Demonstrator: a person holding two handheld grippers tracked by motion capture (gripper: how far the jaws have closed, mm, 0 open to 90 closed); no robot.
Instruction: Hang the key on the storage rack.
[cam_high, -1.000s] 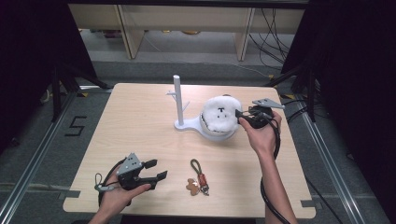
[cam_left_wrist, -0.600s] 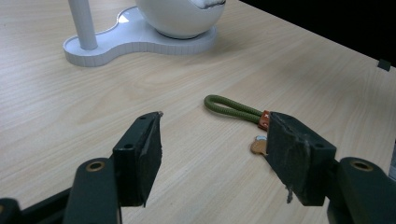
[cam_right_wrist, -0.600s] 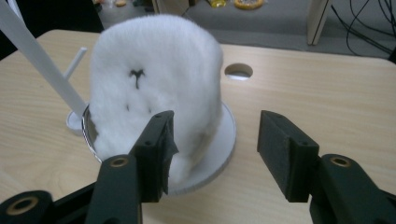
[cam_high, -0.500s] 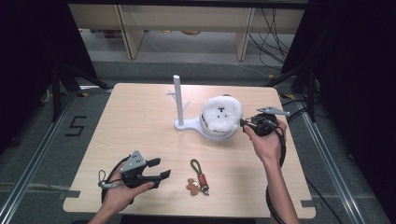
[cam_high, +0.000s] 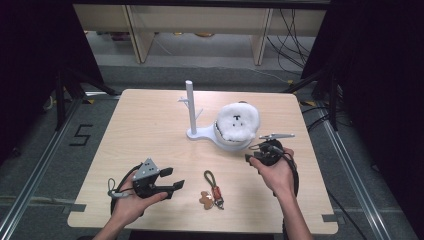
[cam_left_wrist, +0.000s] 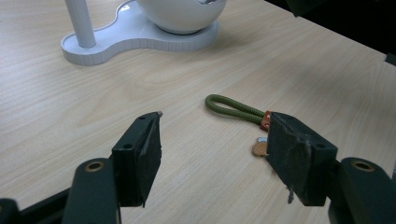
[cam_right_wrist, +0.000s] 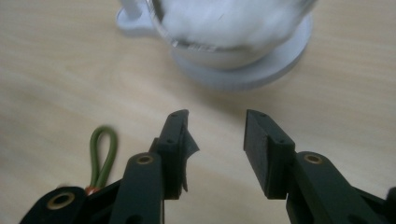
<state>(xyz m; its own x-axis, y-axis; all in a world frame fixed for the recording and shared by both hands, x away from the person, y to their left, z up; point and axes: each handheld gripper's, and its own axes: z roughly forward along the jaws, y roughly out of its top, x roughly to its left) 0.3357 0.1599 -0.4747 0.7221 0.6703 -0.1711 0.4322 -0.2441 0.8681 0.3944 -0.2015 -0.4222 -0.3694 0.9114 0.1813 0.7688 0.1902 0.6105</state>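
Note:
A white fluffy plush (cam_high: 238, 121) sits in a white bowl (cam_high: 231, 142) on a white stand with an upright post (cam_high: 190, 106). A green cord keychain (cam_high: 212, 186) with brown tags lies near the table's front edge. My left gripper (cam_high: 172, 178) is held open at the front left, its jaws pointing toward the keychain (cam_left_wrist: 233, 108) and empty. My right gripper (cam_high: 251, 153) hovers just in front of the bowl (cam_right_wrist: 233, 51), open and empty, with the green loop (cam_right_wrist: 103, 156) at its lower left.
The wooden table (cam_high: 150, 125) has bare room on its left half and back. Metal frame rails (cam_high: 40, 165) run along both sides on the floor. Shelving legs and cables (cam_high: 285, 30) lie beyond the far edge.
My right gripper has drawn back from the plush toward the front of the table and now hangs in front of the bowl. The left gripper shifted slightly right.

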